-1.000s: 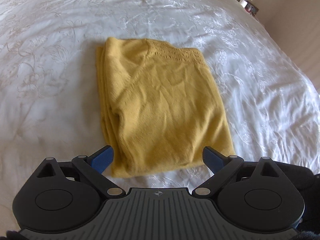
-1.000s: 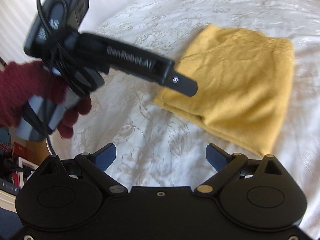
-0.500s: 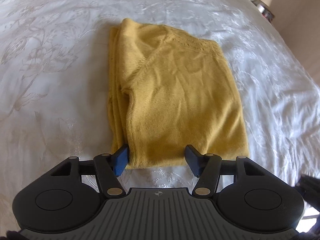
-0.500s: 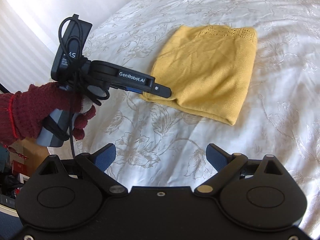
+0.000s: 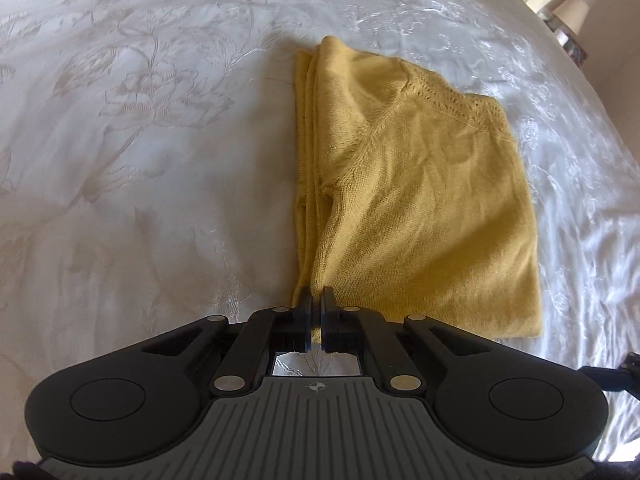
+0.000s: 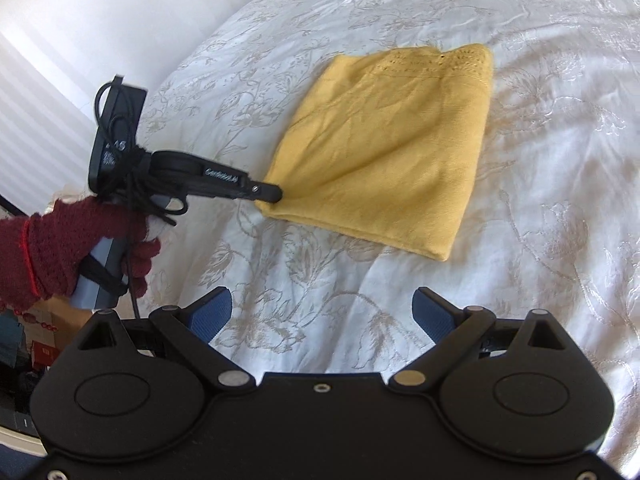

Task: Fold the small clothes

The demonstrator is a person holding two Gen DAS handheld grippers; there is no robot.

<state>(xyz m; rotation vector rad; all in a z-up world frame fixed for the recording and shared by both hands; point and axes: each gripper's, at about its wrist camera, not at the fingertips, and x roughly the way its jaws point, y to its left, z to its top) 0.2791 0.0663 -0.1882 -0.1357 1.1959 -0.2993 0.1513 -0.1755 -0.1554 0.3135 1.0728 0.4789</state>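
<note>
While the corner is pinched: the task appears to be well along, though not finished.
Garment: a yellow knitted garment [image 5: 412, 200] is laid on the bed [image 5: 160, 160], already folded into a compact, roughly rectangular stack of several layers, with a lace-patterned band at its far end.
Bed cover: a white cover with a pale floral pattern is spread under the garment; some creases are seen in it.
Left gripper [image 5: 316, 300]: its jaws are brought together and clamped on the near left corner of the garment, where the stacked edges meet; cloth is seen puckered into the pinch.
Left hand [image 6: 80, 252]: a dark red knitted glove is worn, and the handle of the left gripper is held in it at the left of the right wrist view.
Right gripper [image 6: 324, 312]: its jaws are held wide apart above bare bed cover, near the closer edge of the garment; nothing is between them and the cloth is not touched.
Done so far: the long folds are judged to be made, since the sides are stacked and the shape is narrow.
Left to do: one more fold across the length is probably needed, for which the other near corner would have to be taken by the right gripper.
Risk: the layers may slip apart if only one corner is lifted.
Surroundings: a lamp [image 5: 572, 12] is seen beyond the bed.
</note>
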